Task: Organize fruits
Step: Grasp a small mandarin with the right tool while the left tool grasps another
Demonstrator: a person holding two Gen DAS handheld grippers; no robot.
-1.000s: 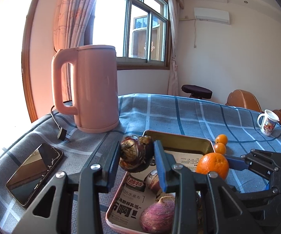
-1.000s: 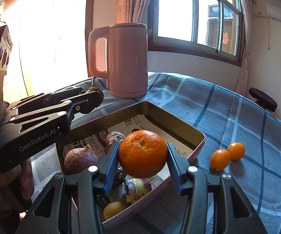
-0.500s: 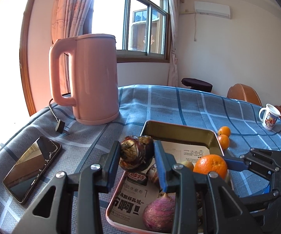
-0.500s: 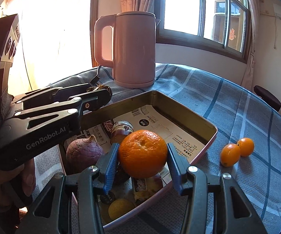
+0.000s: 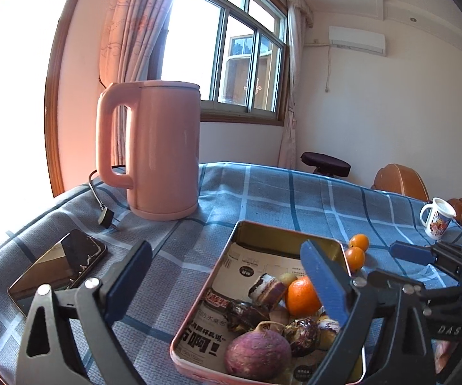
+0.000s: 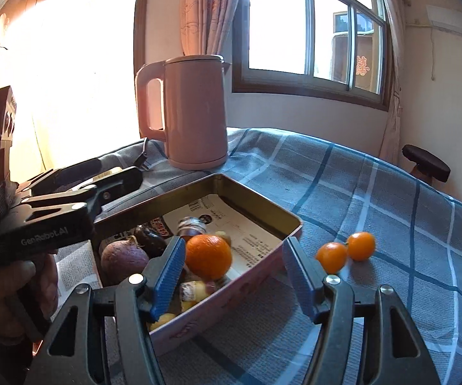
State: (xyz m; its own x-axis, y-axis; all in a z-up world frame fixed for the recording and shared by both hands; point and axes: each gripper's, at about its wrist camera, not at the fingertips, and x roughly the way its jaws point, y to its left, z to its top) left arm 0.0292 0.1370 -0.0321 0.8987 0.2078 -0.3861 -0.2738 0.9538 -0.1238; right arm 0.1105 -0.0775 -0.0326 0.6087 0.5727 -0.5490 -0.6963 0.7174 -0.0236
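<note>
Left claw (image 5: 227, 276): spread wide, nothing between the blue pads (image 5: 323, 280), hanging over the near left part of the tin (image 5: 287, 231). Right claw (image 6: 234, 276): also spread wide, holding nothing, poised over the tin's near corner; the orange (image 6: 209, 256) sitting loose in the tin just past the left pad, slightly blurred, contact with that pad not clear.

In the tin, on printed paper: one orange, one purple round root (image 5: 258, 354) at the near end, several dark brownish-purple bulbs beside it (about four, exact count hard to tell where heaped), one small pale yellow fruit (image 5: 288, 278) behind the orange, and yellowish pieces under the right claw, too hidden to count.

Outside the tin, on the blue checked cloth (image 5: 311, 199): two small oranges (image 6: 346, 252), touching each other, just beside the tin's right wall.

Elsewhere on the cloth: one pink kettle (image 5: 157, 150) upright beyond the tin's far left corner, its black plug (image 5: 106, 217) lying near the base; one dark phone (image 5: 59, 264) flat at the left, well apart from the tin; one white printed mug (image 5: 438, 217) at the far right edge.

Seen from the right wrist: the left claw's black body reaching in from the left above the tin's rim, a bare hand (image 6: 12, 292) gripping it below.
</note>
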